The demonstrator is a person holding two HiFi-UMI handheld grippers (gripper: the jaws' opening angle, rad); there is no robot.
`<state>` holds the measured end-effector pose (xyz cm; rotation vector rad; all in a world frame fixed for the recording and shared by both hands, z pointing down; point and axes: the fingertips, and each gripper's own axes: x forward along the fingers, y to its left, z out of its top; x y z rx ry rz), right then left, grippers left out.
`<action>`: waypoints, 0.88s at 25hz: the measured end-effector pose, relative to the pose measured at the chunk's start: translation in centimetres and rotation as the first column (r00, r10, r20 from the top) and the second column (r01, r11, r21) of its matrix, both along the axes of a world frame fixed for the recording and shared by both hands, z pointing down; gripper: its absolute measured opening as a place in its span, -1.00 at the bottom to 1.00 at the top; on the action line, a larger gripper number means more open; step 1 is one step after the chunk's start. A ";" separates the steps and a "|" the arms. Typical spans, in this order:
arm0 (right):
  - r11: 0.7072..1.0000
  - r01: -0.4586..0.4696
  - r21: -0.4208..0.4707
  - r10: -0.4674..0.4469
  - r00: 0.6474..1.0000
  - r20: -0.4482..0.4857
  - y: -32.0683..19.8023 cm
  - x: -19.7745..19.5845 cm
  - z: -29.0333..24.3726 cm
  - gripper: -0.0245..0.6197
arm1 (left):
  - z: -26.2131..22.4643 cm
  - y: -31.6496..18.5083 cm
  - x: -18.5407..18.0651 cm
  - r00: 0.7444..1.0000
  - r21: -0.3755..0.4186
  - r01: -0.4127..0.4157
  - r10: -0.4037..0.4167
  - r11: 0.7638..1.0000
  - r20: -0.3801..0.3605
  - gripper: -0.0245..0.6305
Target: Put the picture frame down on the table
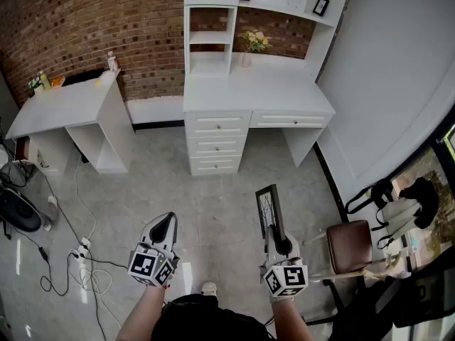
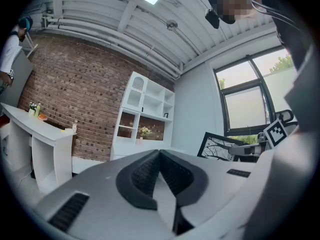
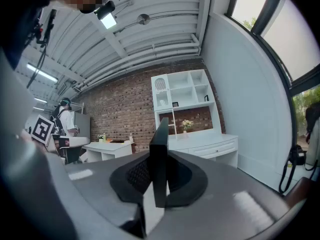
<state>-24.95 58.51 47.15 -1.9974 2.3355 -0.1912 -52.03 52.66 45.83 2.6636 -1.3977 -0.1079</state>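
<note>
So right gripper (image 1: 281,244) has fingers clamped on the picture frame (image 1: 269,206), well away from the counter (image 1: 249,94); left gripper (image 1: 165,224) fingers are together, empty. I'd walk closer, then lower it gently.

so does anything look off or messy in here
Only the floor at left: a power strip and loose cables lie tangled there. The picture frame is clamped upright in the right gripper, not dropped. Nothing looks spilled.
</note>
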 end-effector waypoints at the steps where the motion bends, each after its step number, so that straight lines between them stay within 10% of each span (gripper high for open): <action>1: 1.000 0.001 0.001 -0.001 1.000 0.000 -0.6 -0.2 0.0 -0.81 | 0.0 -0.6 -0.2 1.000 0.001 -0.003 0.003 1.000 -0.002 -0.96; 22: 0.999 0.041 -0.031 -0.039 0.997 0.060 -9.6 -1.0 1.9 -0.81 | 1.6 -8.3 -0.9 1.000 -0.037 0.019 -0.019 0.999 -0.001 -0.96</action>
